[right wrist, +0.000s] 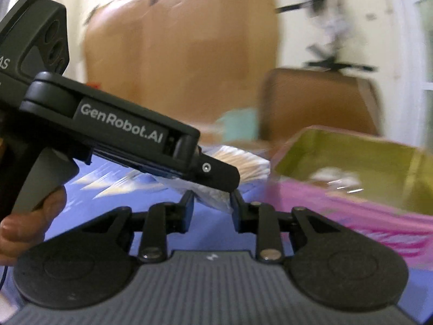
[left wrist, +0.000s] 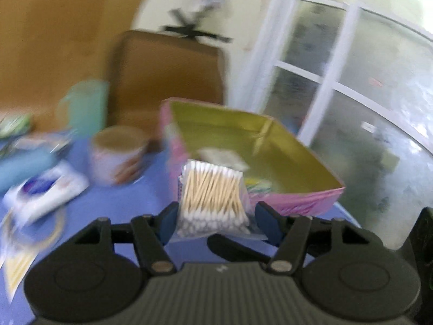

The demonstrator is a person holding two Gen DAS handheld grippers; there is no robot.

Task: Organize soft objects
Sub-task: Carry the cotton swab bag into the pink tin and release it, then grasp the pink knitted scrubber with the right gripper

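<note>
Cotton swabs in a clear packet (left wrist: pixel 212 197) are sitting between the left claw's (left wrist: pixel 213 220) blue pads, which are pinching its sides. The right claw (right wrist: pixel 212 204) is nipping the same packet's corner. Just beyond both claws, the pink box (left wrist: pixel 295 200) is already holding a white bundle (left wrist: pixel 224 158). Further left of the left claw, a tissue pack (left wrist: pixel 44 192) and a round tub (left wrist: pixel 117 157) are waiting on the blue table (left wrist: pixel 121 203), so most sorting is probably left.

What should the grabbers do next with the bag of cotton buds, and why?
Probably carry the bag of cotton buds forward over the pink box and let go. The left gripper has it between its fingers, the right gripper seems to pinch its corner, and the box already holds other soft packets.
</note>
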